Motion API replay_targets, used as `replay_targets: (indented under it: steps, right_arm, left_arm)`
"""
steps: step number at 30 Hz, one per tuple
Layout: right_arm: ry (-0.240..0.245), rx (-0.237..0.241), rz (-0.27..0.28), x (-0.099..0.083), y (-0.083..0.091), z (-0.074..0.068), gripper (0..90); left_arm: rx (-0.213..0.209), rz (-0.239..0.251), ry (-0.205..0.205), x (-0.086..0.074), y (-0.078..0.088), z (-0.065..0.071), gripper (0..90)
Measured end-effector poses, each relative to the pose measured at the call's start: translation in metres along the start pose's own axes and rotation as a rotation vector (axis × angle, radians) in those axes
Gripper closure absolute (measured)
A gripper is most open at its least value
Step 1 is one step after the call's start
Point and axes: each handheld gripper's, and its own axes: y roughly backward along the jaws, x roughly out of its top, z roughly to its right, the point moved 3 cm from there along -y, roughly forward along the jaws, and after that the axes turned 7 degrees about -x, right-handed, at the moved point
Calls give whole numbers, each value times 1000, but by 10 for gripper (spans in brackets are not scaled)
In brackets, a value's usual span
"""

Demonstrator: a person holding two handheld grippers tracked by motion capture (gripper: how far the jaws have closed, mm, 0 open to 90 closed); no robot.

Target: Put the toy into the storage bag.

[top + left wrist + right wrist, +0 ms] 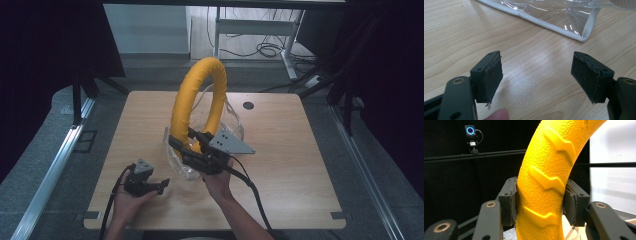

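Right claw (539, 202) is clenching the yellow ring (199, 100) upright over the clear plastic bag (182, 162); left claw (155, 186), released, should be pinning the bag's edge.

Light wooden table (280, 150) on grey carpet (30, 150); black curtains (50, 40); desk frame (260, 27), cables (267, 49) behind.

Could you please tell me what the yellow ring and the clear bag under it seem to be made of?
The yellow ring looks like foam or soft rubber with a matte, pebbled skin and raised zigzag ridges; it dents slightly where the right tool clamps it. The clear bag looks like thin glossy plastic film, creased and glinting, edged with a white piping that could be fabric or vinyl.
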Motion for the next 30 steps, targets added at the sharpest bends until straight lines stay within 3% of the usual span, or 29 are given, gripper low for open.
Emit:
replay_targets:
  steps: [30]
  right_arm:
    - [-46, -2, -41, -32, -8, 12, 500]
  left_arm:
    - [1, -4, 2, 0, -1, 0, 252]
